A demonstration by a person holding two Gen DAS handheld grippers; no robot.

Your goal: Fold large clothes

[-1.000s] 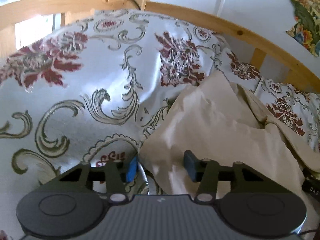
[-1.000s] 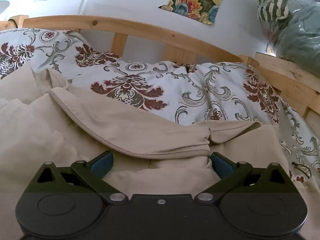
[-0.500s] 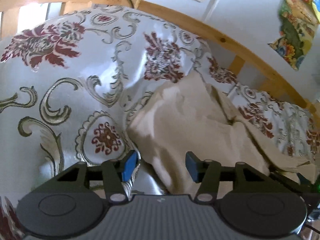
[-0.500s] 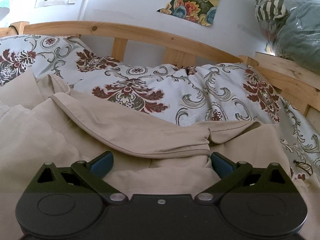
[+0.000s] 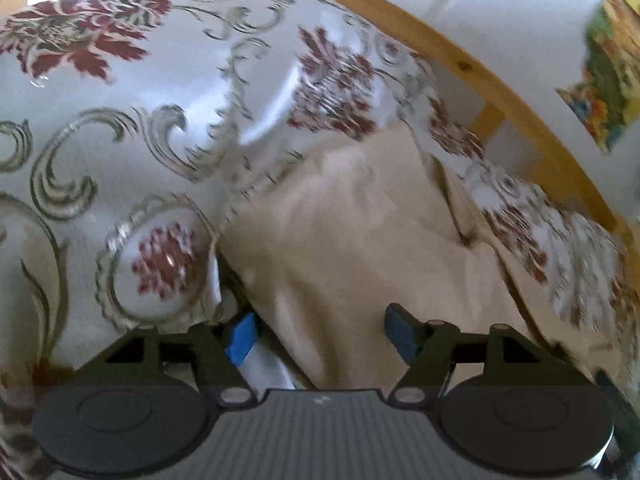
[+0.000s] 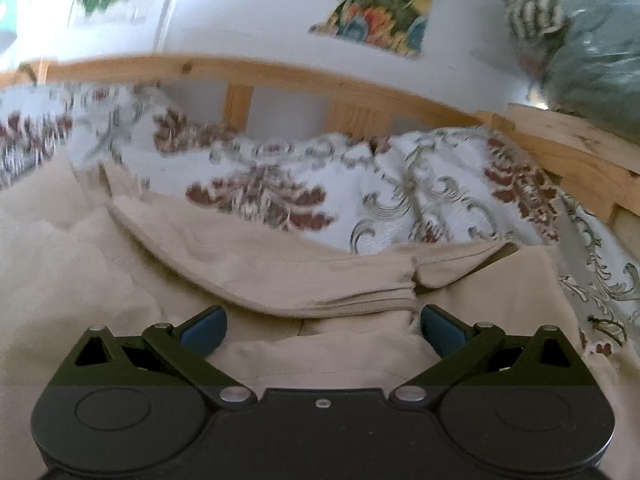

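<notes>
A large beige garment (image 5: 360, 232) lies crumpled on a bed with a floral cover (image 5: 120, 128). My left gripper (image 5: 320, 334) is open, its blue fingertips (image 5: 242, 336) straddling the garment's near edge, right above the cloth. In the right wrist view the same beige garment (image 6: 280, 276) shows a folded flap with a zipper seam (image 6: 360, 306). My right gripper (image 6: 322, 330) is wide open just above the cloth below that seam, holding nothing.
A wooden bed rail (image 5: 500, 84) curves behind the bedding, also in the right wrist view (image 6: 280, 76). A white wall with colourful pictures (image 6: 372, 12) stands behind. Bagged bedding (image 6: 580, 40) is stacked at the upper right.
The left gripper has swung right and come closer to the beige garment, with its jaws opened wider. The right gripper has tilted up a little; both views are motion-blurred.
</notes>
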